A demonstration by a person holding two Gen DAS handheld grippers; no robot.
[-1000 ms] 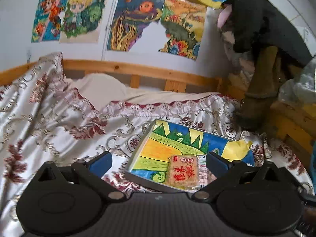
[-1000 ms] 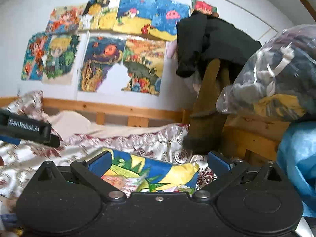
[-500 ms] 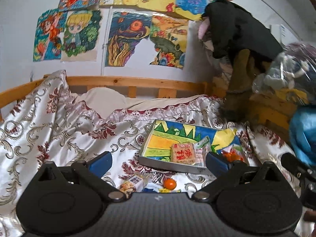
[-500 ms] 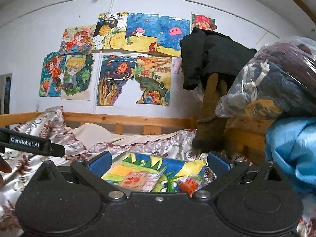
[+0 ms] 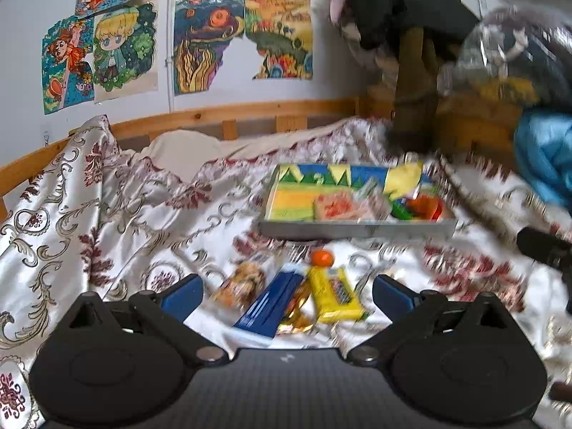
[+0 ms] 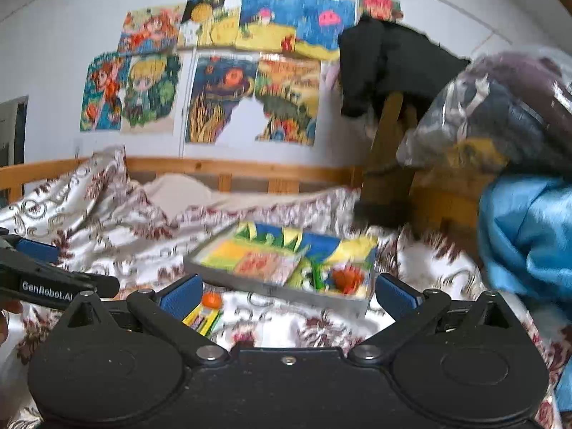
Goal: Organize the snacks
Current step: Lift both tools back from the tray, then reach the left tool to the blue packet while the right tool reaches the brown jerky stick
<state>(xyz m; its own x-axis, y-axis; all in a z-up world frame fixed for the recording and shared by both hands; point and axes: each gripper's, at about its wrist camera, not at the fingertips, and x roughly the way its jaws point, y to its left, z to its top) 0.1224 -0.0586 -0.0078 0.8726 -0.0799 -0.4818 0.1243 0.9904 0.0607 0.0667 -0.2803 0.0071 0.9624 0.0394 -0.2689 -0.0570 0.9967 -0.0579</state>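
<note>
Left wrist view, loose snacks on the patterned bedspread (image 5: pixel 118 211), listed left to right. Brown crumbly snack in clear wrap (image 5: pixel 243 282): lumpy, no clear long axis. Blue flat packet (image 5: pixel 273 302): long axis runs from 7 to 1 o'clock, far end toward the tray. Gold-wrapped piece (image 5: pixel 296 307) lies touching its right edge, partly under it. Yellow bar (image 5: pixel 334 295): long axis roughly 11 to 5 o'clock, far end just beside the small orange fruit (image 5: pixel 321 258), which is round.

All five lie between and just ahead of the blue pads of the left gripper (image 5: pixel 286 293). Its jaws are spread wide and hold nothing.

Tray (image 5: pixel 357 228) at 12 to 1 o'clock of this cluster, farther up the bed, long side across the view. Bright painted lining. Inside: a flat red-and-tan packet (image 5: pixel 334 207) left of centre, green and orange wrappers (image 5: pixel 418 209) at the right end. Motion blur here, so wrapper detail is probably unreliable.

Right wrist view: right gripper (image 6: pixel 287 296) also spread wide, empty, apart from every snack. Tray (image 6: pixel 293 293) at 12 o'clock between its pads. Orange fruit (image 6: pixel 211 299) and yellow bar (image 6: pixel 202 318) at 10 o'clock, just beside its left pad. Left gripper body enters at 9 o'clock.
</note>
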